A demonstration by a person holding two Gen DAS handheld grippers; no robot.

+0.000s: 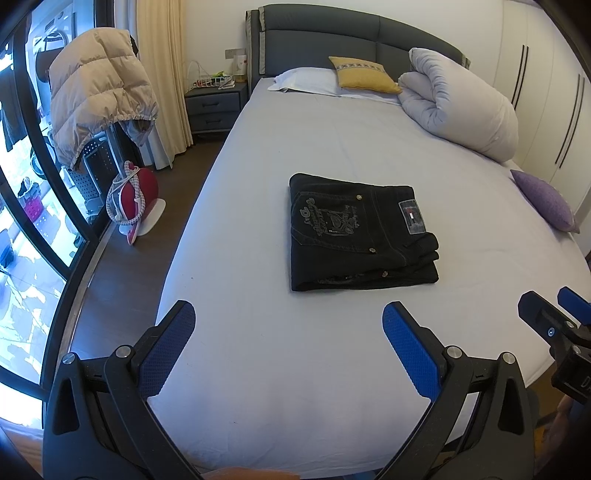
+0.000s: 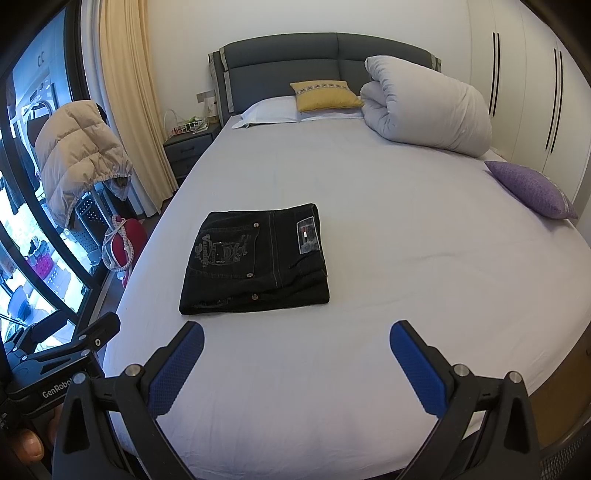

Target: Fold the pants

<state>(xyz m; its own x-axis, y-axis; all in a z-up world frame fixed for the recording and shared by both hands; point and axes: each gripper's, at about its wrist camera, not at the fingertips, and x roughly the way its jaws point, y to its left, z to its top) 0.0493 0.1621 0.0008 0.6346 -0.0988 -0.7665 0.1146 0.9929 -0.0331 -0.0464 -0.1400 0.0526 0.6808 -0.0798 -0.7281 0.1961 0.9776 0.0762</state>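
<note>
- Room: a bedroom with a wide bed (image 1: pixel 295 369) under a pale sheet, a dark padded headboard (image 1: pixel 332 33) against the far wall, and white wardrobe doors (image 1: pixel 546 92) along the right side.
- Far left: a glass door (image 1: pixel 22 221) with a dark frame; a beige puffer jacket (image 1: pixel 96 88) hangs over a rack beside it, and cream curtains (image 1: pixel 162 74) hang just behind.
- On the floor below the jacket: a red item with a white cord (image 1: pixel 129 199) wrapped around it.
- Left of the headboard: a dark nightstand (image 1: pixel 214 103) with small items on top, too small to identify.
- Head of the bed: a white pillow (image 1: pixel 306 81), a yellow cushion (image 1: pixel 364 74) resting on it, and a rolled white duvet (image 1: pixel 461 107) to the right.
- Centre of the bed: the pants (image 1: pixel 358 232), black denim, folded into a compact rectangle, back pocket and label facing up, lying flat on the sheet.
- Right edge of the bed: a purple cushion (image 1: pixel 543 199).
- Left gripper (image 1: pixel 288 332): jaws spread wide, holding nothing, positioned above the near part of the bed, well apart from the pants.
- Right gripper (image 2: pixel 295 354): jaws spread wide, holding nothing, positioned above the near part of the bed, clear of the pants.
</note>
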